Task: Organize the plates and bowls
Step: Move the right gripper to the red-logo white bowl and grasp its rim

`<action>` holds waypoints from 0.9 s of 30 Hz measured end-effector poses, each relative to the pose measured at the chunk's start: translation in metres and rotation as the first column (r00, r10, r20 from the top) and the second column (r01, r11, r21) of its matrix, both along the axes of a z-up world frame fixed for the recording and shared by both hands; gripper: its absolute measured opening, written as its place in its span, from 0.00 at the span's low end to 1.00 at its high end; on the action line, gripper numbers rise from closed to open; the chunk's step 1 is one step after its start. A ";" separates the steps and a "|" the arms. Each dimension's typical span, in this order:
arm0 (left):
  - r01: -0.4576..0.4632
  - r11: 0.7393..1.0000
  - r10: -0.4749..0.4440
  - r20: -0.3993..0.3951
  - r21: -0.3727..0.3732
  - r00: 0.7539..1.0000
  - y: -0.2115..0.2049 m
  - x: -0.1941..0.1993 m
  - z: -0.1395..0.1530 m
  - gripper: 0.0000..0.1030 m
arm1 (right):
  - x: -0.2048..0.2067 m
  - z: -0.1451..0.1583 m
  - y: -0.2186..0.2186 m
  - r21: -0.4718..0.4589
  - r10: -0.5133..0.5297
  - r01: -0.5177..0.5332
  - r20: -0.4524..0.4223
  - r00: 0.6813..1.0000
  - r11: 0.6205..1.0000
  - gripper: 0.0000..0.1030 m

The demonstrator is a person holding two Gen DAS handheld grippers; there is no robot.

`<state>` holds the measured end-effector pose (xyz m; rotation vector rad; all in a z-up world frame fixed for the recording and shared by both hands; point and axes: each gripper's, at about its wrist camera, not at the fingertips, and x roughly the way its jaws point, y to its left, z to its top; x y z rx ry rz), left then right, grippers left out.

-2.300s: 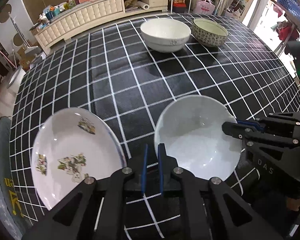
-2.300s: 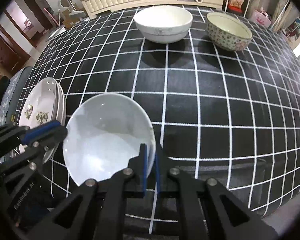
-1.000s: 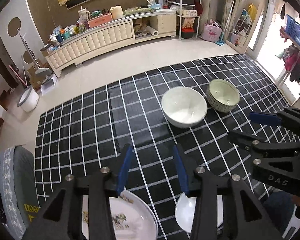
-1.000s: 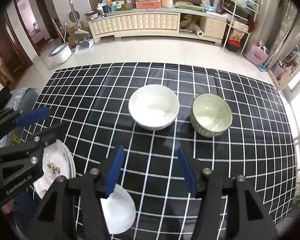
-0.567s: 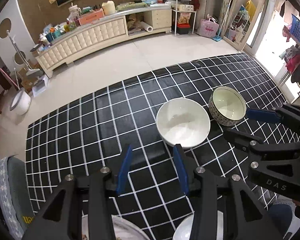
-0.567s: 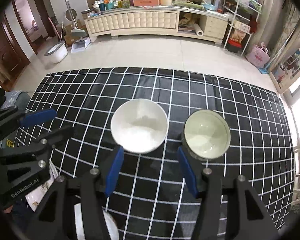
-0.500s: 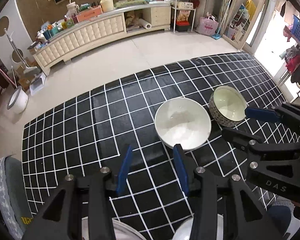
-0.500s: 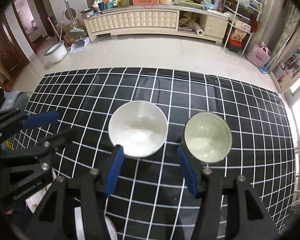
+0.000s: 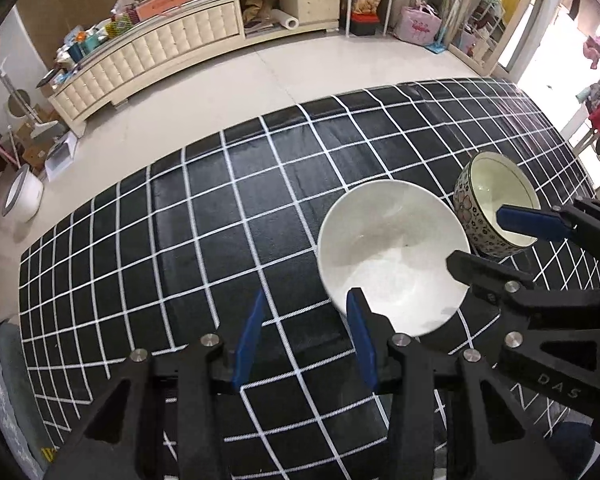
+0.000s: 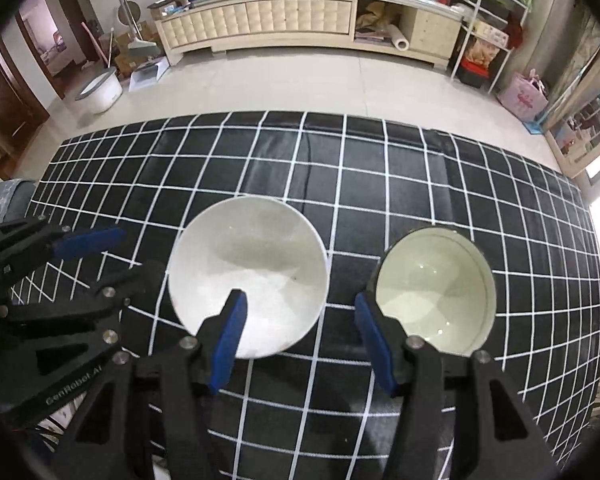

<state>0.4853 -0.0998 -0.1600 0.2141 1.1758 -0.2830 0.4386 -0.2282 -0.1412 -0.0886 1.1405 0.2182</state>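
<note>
Jaws agape above white bowl point(image 9: 392, 256)

I see the worktop point(image 9: 228, 216) covered in black with a white grid of lines; the larger bowl point(image 9: 392, 256) is plain white inside; the smaller bowl point(image 9: 496, 200) has a pale cream-green interior, a dark rim and a floral-and-dot pattern on its outer wall; both grippers, left gripper point(image 9: 306, 332) and right gripper point(image 10: 300, 332), are black with blue pads; the floor point(image 10: 300, 84) is pale beige.
</note>
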 end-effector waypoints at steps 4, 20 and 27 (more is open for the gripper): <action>0.013 1.000 -0.013 -0.012 0.003 1.000 -0.003 0.006 -0.010 0.39 | 0.004 -0.007 -0.001 -0.006 0.001 -0.001 0.000 1.000 1.000 0.59; 0.051 0.999 -0.052 -0.053 -0.019 0.997 -0.013 0.022 -0.035 0.15 | 0.018 -0.035 0.003 -0.019 0.029 -0.030 -0.056 0.998 0.999 0.29; 0.069 0.997 -0.070 -0.051 -0.015 0.996 -0.016 0.020 -0.036 0.13 | 0.016 -0.044 -0.002 -0.018 0.010 -0.011 -0.058 0.998 1.000 0.18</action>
